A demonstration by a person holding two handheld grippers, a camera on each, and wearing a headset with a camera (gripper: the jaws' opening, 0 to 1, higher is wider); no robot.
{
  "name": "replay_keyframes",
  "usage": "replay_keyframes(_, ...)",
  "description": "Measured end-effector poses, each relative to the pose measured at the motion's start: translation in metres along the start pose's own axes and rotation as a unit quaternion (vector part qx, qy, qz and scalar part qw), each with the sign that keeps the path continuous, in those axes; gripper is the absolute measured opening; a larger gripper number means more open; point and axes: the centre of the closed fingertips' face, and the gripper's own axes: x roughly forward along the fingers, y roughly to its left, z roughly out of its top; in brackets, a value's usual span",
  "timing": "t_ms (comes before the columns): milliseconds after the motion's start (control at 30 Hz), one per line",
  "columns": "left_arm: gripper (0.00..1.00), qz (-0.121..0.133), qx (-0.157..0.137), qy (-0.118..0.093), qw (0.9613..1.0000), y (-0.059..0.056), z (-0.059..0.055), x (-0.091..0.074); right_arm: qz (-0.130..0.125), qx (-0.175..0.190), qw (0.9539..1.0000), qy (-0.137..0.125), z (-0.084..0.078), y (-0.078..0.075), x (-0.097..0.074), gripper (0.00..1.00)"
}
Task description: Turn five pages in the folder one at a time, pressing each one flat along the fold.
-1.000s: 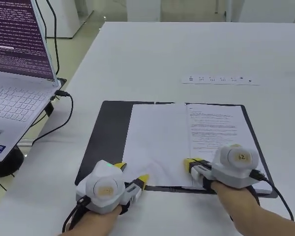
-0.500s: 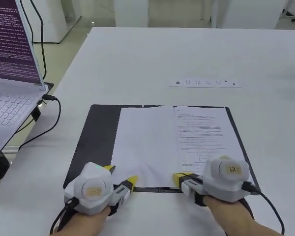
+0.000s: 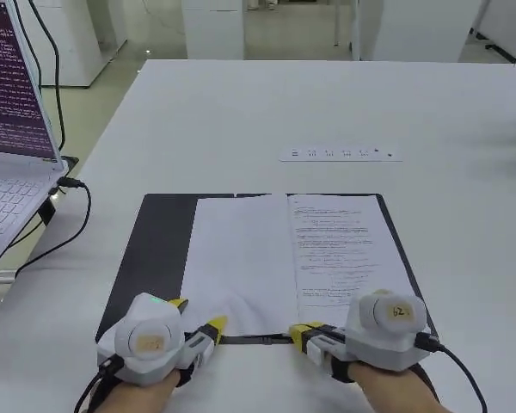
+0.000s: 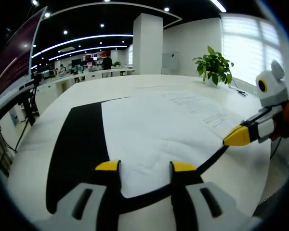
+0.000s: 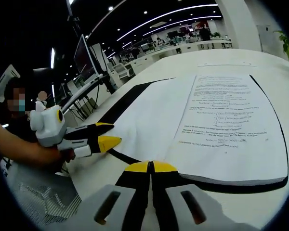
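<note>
The folder [image 3: 146, 254] lies open on the white table, black cover showing at the left. A blank page [image 3: 236, 258] lies left of the fold and a printed page [image 3: 340, 245] right of it. My left gripper [image 3: 198, 315] is open at the blank page's near left corner, and its own view [image 4: 145, 166] has that page's near edge between the jaws. My right gripper [image 3: 299, 332] is shut with nothing held, its tips at the folder's near edge by the fold [image 5: 151, 167]. Each gripper appears in the other's view: the right gripper [image 4: 238, 136] and the left gripper [image 5: 107, 135].
An open laptop [image 3: 9, 129] stands at the far left with a black cable [image 3: 73, 219] trailing toward the folder. A white power strip [image 3: 340, 155] lies beyond the folder. The table edge is just behind both grippers.
The head camera has shifted. My right gripper has slid along the fold from the page toward the folder's near edge. The left gripper stays at the blank page's near corner.
</note>
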Motion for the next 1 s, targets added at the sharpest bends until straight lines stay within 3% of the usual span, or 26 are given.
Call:
replay_keyframes(167,0.40,0.000,0.001,0.003,1.0000,0.000,0.000,0.000,0.014,0.006,0.9998,-0.008,0.006,0.010,-0.014,0.00)
replay_keyframes(333,0.40,0.002,-0.007,0.009,0.9999,0.000,0.001,0.000,0.015,0.018,0.9986,-0.048,0.029,0.014,-0.035,0.00)
replay_keyframes(533,0.45,-0.007,-0.035,0.034,0.9988,-0.004,0.005,0.001,-0.002,0.034,0.9949,-0.095,0.058,0.006,-0.064,0.00)
replay_keyframes(633,0.53,-0.019,-0.080,0.047,0.9955,-0.011,0.008,0.001,-0.017,0.040,0.9926,-0.113,0.071,-0.002,-0.077,0.00)
replay_keyframes(700,0.57,-0.020,-0.094,0.046,0.9943,-0.012,0.013,0.000,-0.022,0.050,0.9900,-0.130,0.080,-0.006,-0.084,0.00)
replay_keyframes(767,0.57,-0.022,-0.096,0.039,0.9944,-0.013,0.021,-0.004,-0.035,0.052,0.9886,-0.137,0.086,-0.014,-0.092,0.00)
replay_keyframes(800,0.57,-0.027,-0.108,0.028,0.9934,-0.016,0.029,-0.007,-0.037,0.053,0.9878,-0.142,0.090,-0.017,-0.097,0.00)
replay_keyframes(833,0.57,-0.026,-0.117,0.031,0.9923,-0.016,0.031,-0.009,-0.040,0.057,0.9869,-0.146,0.093,-0.019,-0.100,0.00)
replay_keyframes(933,0.56,-0.032,-0.159,0.024,0.9865,-0.019,0.044,-0.018,-0.052,0.061,0.9842,-0.158,0.102,-0.027,-0.112,0.00)
replay_keyframes(1000,0.57,-0.035,-0.178,0.006,0.9834,-0.020,0.054,-0.024,-0.059,0.059,0.9826,-0.166,0.107,-0.032,-0.119,0.00)
